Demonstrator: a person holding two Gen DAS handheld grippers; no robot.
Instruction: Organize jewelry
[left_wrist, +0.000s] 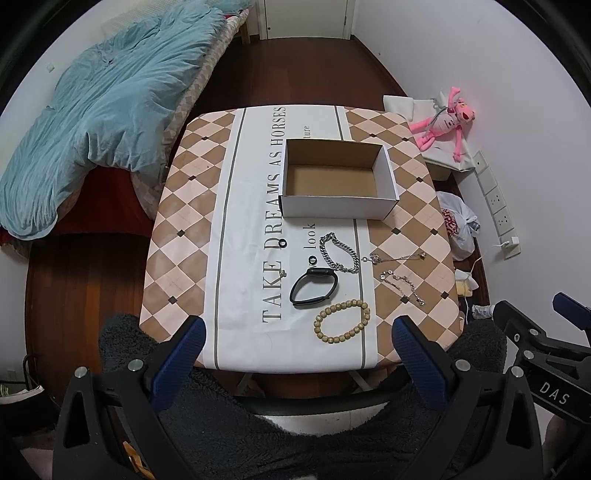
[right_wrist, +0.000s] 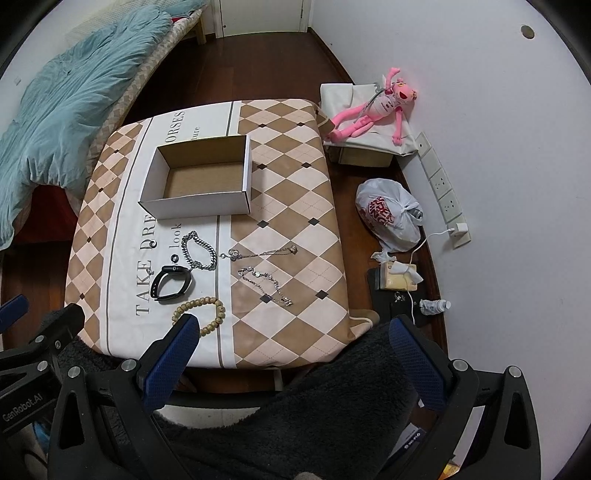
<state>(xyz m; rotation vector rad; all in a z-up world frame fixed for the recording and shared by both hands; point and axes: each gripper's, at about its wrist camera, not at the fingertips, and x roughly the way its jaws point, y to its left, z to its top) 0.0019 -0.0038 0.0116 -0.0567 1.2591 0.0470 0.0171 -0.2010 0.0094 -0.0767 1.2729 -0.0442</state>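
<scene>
Box long axis crosswise, opening upward.

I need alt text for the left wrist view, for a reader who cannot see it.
An empty white cardboard box sits on a checkered tablecloth; nearer lie a silver chain bracelet, black smart band and wooden bead bracelet. The open left gripper hovers at the table's near edge.

Open left tongs hover short of the table, jewelry lying before an empty box.
</scene>
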